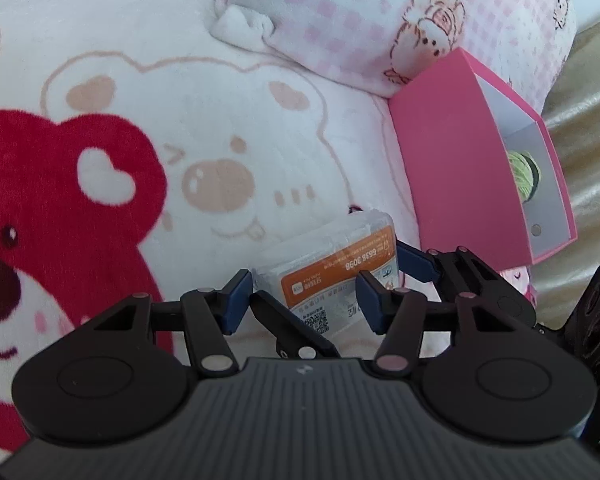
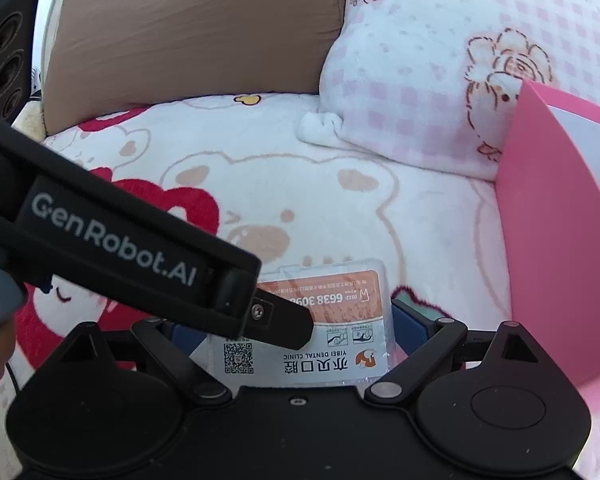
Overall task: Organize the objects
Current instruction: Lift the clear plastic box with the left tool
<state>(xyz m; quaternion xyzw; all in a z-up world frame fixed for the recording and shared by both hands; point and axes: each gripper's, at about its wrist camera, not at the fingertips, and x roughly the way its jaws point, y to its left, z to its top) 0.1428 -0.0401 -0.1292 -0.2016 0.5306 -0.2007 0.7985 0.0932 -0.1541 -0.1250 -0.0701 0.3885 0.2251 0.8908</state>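
**Both claws at the packet on the bed**

A clear plastic packet with an orange label, a QR code and the words "YIBEI DENTAL CLINIC" lies flat on a plush blanket printed with red and white cartoon bears. The left claw is spread wide, its blue pads standing on either side of the packet's near end; no pad clearly presses the plastic. In the right wrist view the packet sits between the blue pads of the right claw, which is also spread; whether those pads touch the packet's edges cannot be told. One black finger of the left claw crosses this view and lies over the packet's label.

To the right of the packet stands an open pink box with a white inside, near but apart from the packet. A ball of pale green yarn rests in it. A pink checked pillow lies behind the box, touching its far corner. A brown cushion sits farther back on the bed.
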